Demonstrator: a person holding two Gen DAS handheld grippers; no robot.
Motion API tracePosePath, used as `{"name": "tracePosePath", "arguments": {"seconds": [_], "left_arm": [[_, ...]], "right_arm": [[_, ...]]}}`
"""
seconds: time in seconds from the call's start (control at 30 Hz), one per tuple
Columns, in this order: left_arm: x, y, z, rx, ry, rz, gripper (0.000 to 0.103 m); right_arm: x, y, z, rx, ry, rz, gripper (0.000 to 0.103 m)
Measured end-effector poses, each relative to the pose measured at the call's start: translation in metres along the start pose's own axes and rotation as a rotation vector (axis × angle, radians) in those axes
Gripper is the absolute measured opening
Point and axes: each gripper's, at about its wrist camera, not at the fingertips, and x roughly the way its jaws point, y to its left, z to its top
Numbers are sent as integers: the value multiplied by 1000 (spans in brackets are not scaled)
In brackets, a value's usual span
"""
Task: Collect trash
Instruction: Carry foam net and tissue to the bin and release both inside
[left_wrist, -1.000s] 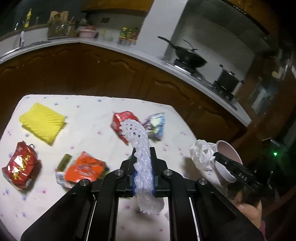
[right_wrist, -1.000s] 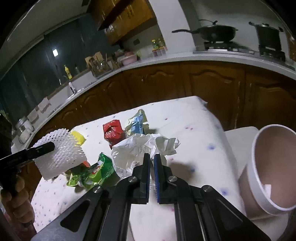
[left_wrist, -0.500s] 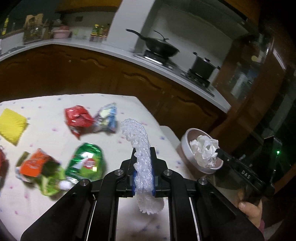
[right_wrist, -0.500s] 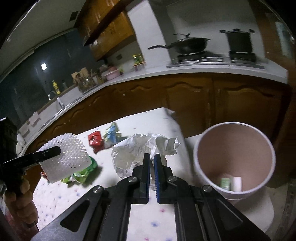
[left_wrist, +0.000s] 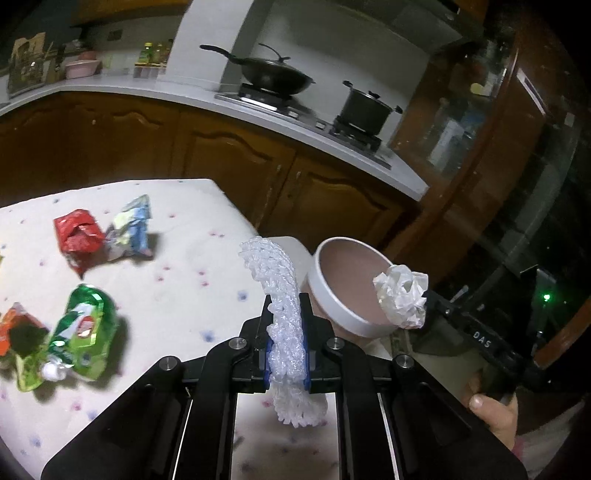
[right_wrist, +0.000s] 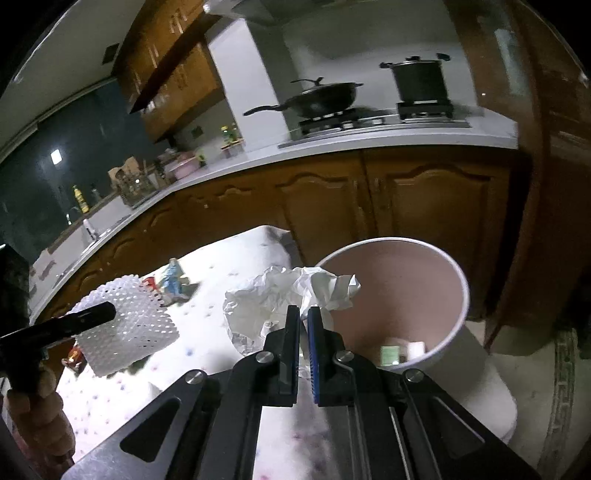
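— Between my left fingers, what did you see?

— My left gripper (left_wrist: 287, 350) was clamped on a white foam net (left_wrist: 282, 306), which curved up out of the pads and hung down a little below them. From the right wrist view the same net (right_wrist: 127, 325) showed as a bumpy white sleeve held above the table (right_wrist: 221, 354).

— And my right one?

— My right gripper (right_wrist: 303, 350) was pinched shut on a crumpled white paper (right_wrist: 280, 299). The wad stuck out ahead of the fingers, its far edge reaching over the near rim of the bin (right_wrist: 461, 295). Seen from the left wrist, that paper (left_wrist: 400, 297) sat at the tip of the right gripper (left_wrist: 428, 302), right against the rim of the bin (left_wrist: 332, 295).

— Where was the bin standing?

— Just past the end of the table (left_wrist: 177, 295), on a low pale surface beside it. It was a round white bin with a pinkish inside, and two small scraps lay on its bottom: a green one (right_wrist: 389, 354) and a white one (right_wrist: 415, 349).

— What lay on the table?

— On the flowered cloth, a green wrapper (left_wrist: 85, 332) nearest me, with an orange wrapper (left_wrist: 14, 328) touching its left side. Farther off, a red wrapper (left_wrist: 77, 240) and a blue and white wrapper (left_wrist: 131, 230) lay against each other.

— And behind all that?

— Brown cabinets under a white counter (left_wrist: 332, 140), with a black wok (left_wrist: 273, 75) and a black pot (left_wrist: 364, 107) on the stove.
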Motion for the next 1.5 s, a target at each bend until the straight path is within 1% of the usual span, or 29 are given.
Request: {"name": "tracePosePath", "arguments": {"seconds": [0.27, 0.47, 0.63, 0.93, 1.03, 1.13, 1.2, 1.23, 1.27, 1.3, 1.33, 1.4, 1.47, 1.5], "left_arm": [[30, -38, 11, 44, 26, -61, 9], [54, -65, 20, 89, 28, -94, 9], [82, -81, 24, 98, 56, -120, 9], [135, -97, 32, 116, 111, -112, 9], [155, -104, 30, 132, 154, -121, 9], [173, -112, 25, 154, 189, -106, 9], [182, -113, 21, 159, 216, -97, 23], [185, -113, 19, 157, 223, -88, 37], [185, -112, 18, 154, 222, -84, 44], [184, -109, 17, 148, 220, -78, 55], [183, -107, 17, 140, 219, -78, 58], [179, -103, 17, 123, 217, -87, 58], [174, -97, 19, 107, 213, -86, 62], [171, -94, 20, 101, 206, -87, 63]], "right_arm": [[0, -28, 3, 32, -8, -32, 4], [3, -47, 6, 50, -13, -46, 4], [4, -58, 11, 55, -24, -62, 4], [9, -81, 12, 81, -23, -83, 4], [10, -86, 10, 92, -25, -85, 4], [12, -88, 10, 95, -19, -90, 4], [15, -88, 9, 99, -10, -91, 4], [16, -89, 8, 101, -5, -90, 4], [17, -90, 9, 103, -4, -91, 5], [17, -90, 9, 103, -4, -91, 9], [17, -91, 10, 104, -4, -93, 9], [16, -93, 10, 113, -4, -93, 9], [16, -93, 10, 119, -3, -93, 11], [16, -94, 10, 123, -2, -96, 16]]}}
